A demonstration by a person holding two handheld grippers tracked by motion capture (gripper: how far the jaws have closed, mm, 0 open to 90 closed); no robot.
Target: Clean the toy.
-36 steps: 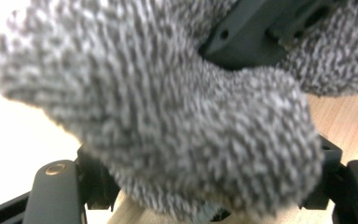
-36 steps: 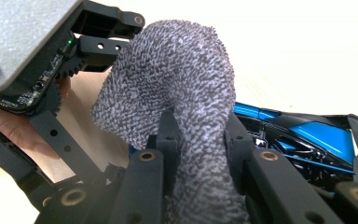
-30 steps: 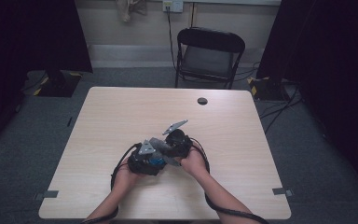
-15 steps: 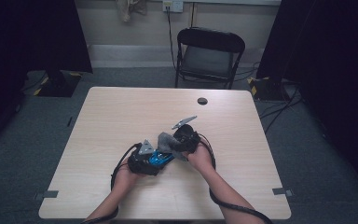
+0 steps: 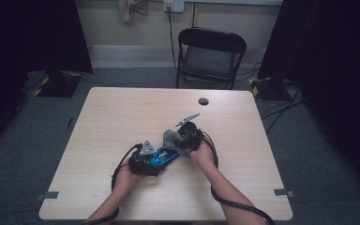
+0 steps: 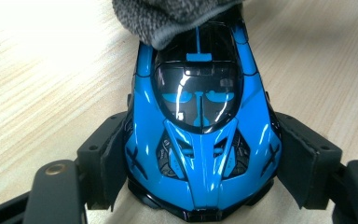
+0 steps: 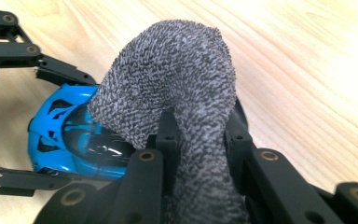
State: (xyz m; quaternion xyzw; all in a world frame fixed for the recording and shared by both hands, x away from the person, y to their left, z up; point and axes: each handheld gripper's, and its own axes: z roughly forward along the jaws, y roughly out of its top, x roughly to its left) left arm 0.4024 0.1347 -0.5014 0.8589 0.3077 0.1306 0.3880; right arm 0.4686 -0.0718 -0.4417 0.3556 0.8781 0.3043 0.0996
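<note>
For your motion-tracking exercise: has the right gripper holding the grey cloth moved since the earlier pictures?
Yes. The right gripper with its grey cloth has shifted rightward and slightly toward the black disc, away from the left gripper.

Toy car: hard plastic by its look, glossy blue body with black glazed canopy; sharp highlights across the roof, surface smooth.

Cloth: grey knitted or terry fabric, matt, rough looped pile, soft folds where it is bunched.

Worktop: pale wood-grain laminate, fine straight grain lines, smooth with a low satin sheen.

Left gripper: jaws of matt black plastic; pads faced with a dull, slightly textured black layer; brass-coloured metal pivots.

Right gripper: same matt black jaws with brass-coloured metal pivots.

Chair: black seat and back with a slight sheen, black tubular frame.

Floor: grey carpet, matt and coarse.
</note>
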